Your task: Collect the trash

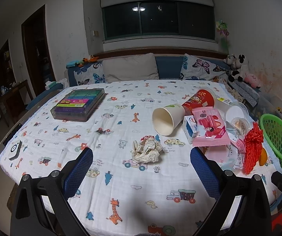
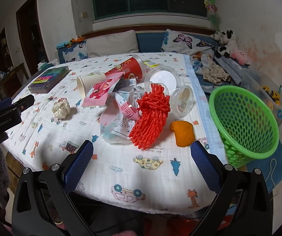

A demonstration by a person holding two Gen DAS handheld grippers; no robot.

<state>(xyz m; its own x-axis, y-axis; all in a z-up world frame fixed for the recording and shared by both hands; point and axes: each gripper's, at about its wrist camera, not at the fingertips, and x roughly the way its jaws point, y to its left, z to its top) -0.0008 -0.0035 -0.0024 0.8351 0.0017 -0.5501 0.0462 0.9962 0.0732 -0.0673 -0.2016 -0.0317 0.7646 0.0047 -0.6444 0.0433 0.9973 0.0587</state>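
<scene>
Trash lies on a table under a cartoon-print cloth (image 1: 121, 106). A crumpled tissue ball (image 1: 147, 151) (image 2: 61, 109) sits just beyond my open left gripper (image 1: 141, 160). Behind it a white paper cup (image 1: 167, 119) (image 2: 88, 82) lies on its side beside a red cup (image 1: 200, 99) (image 2: 130, 67), a pink wrapper (image 1: 209, 127) (image 2: 99, 92) and a small blue-white box (image 1: 190, 128). My right gripper (image 2: 142, 153) is open above the cloth, with the red foam net (image 2: 151, 114) (image 1: 253, 147) and an orange peel (image 2: 182, 132) just ahead. A green basket (image 2: 245, 122) (image 1: 280, 135) stands right of the table.
A box of coloured items (image 1: 78, 104) (image 2: 48, 78) sits at the table's far left, a small white device (image 1: 15, 149) at the near left edge. Clear plastic lids (image 2: 163, 78) and a small tub (image 2: 184, 98) lie among wrappers. A sofa with cushions (image 1: 131, 68) lies behind.
</scene>
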